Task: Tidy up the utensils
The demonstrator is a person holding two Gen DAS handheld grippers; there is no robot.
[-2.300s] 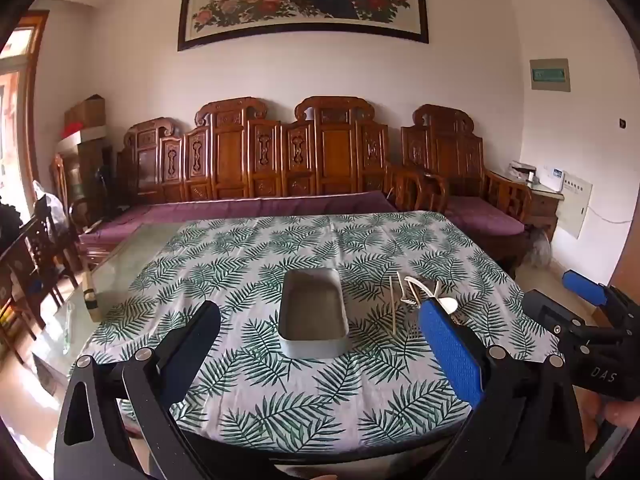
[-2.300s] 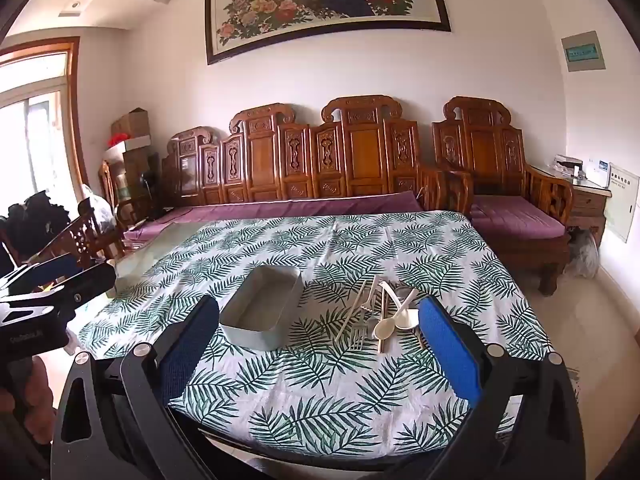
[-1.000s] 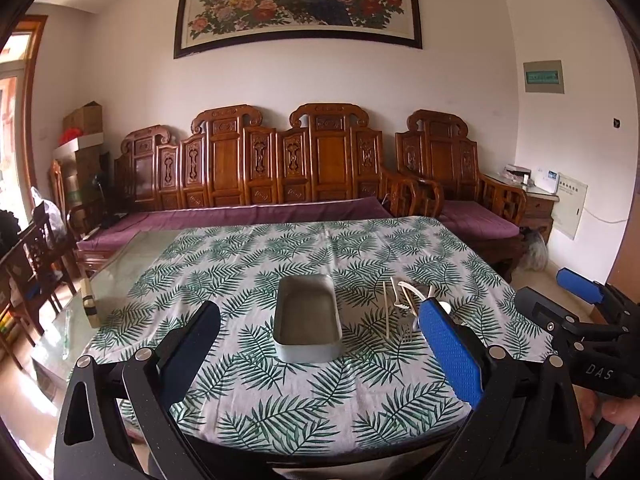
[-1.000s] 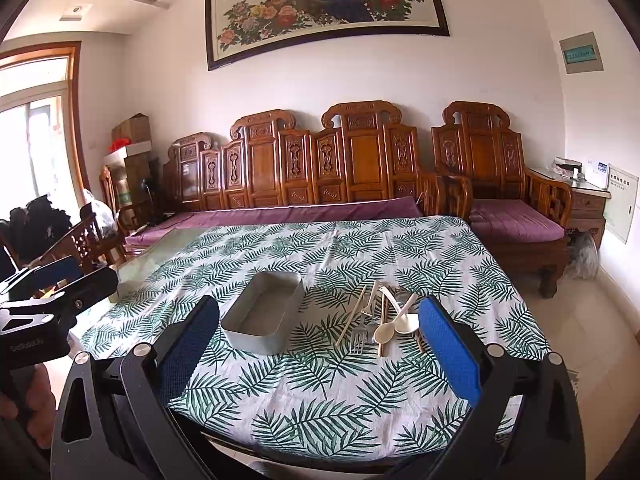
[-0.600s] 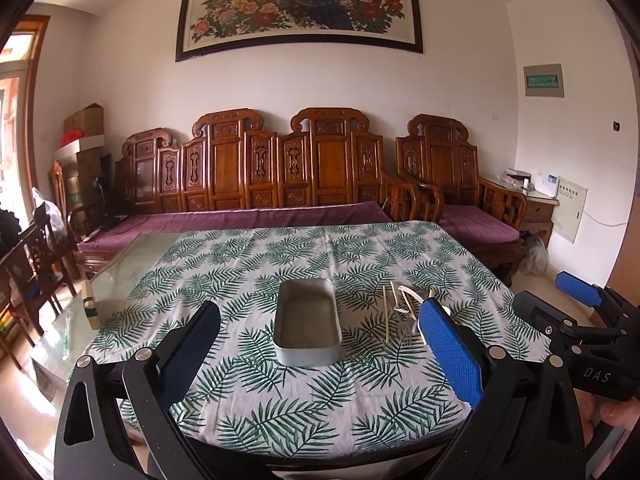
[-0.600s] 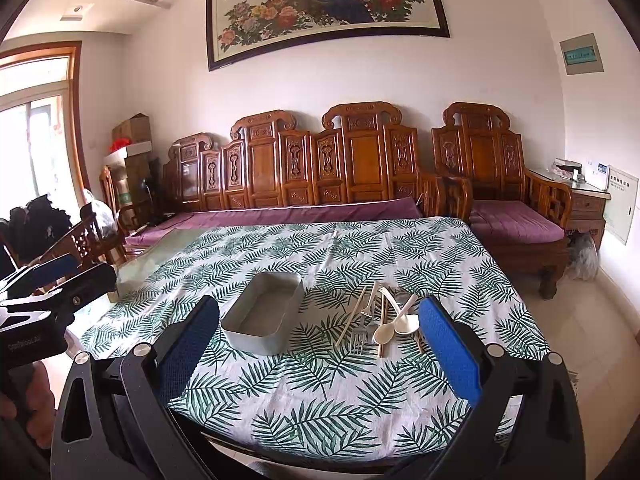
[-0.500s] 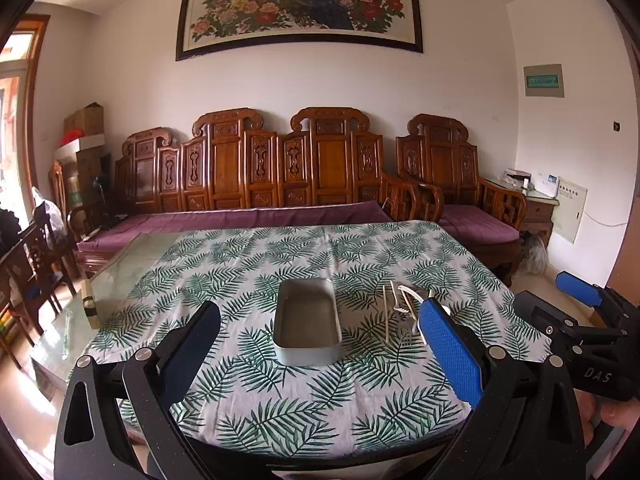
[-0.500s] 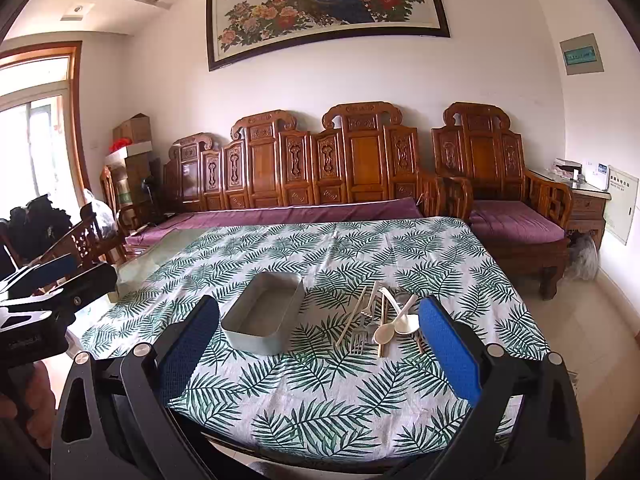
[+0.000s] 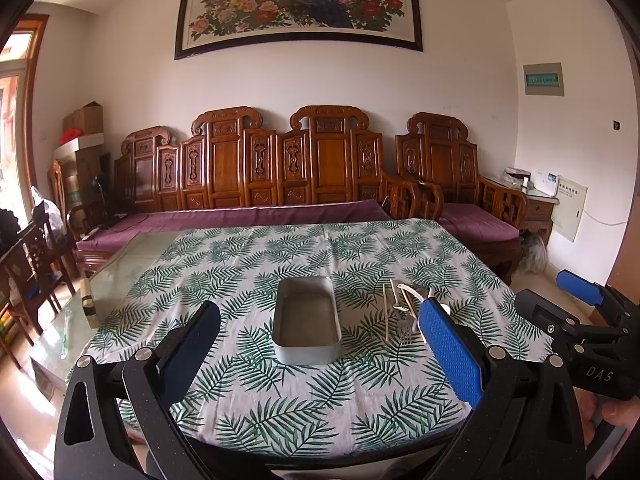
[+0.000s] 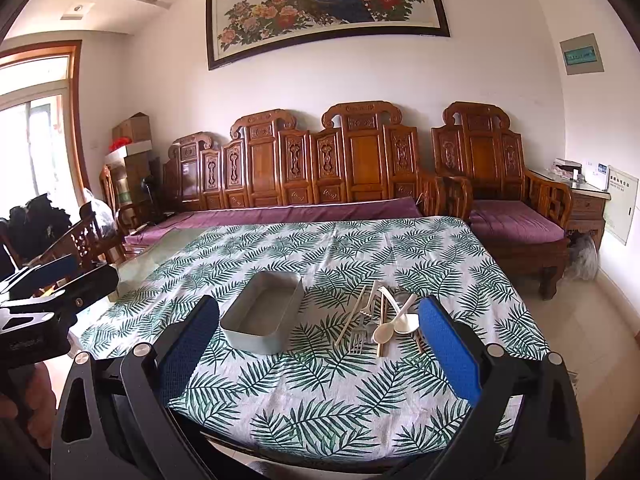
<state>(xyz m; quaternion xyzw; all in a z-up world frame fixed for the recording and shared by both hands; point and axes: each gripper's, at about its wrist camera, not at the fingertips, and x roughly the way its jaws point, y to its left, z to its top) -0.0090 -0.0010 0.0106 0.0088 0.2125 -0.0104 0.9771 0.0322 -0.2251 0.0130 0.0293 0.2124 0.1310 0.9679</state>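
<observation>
**Pre-grasp check: crossed utensils risk snagging**

Left gripper (image 9: pixel 316 344) and right gripper (image 10: pixel 316 344) are hovering spread and empty. Ahead of the right gripper, cream plastic spoons, fork and chopsticks (image 10: pixel 380 316) are lying crossed, just beside the empty grey rectangular metal tray (image 10: pixel 262 312). Lifting one piece is likely dragging its neighbours.

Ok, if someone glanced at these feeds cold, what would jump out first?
Probably the leaf-print tablecloth, with a grey rectangular metal tin standing empty near its middle. Just right of the tin lies a loose pile of cream plastic spoons, a fork and wooden chopsticks, none yet in the tin. Both grippers hang open short of the table, the left gripper facing the tin and the right gripper nearer the pile.
</observation>
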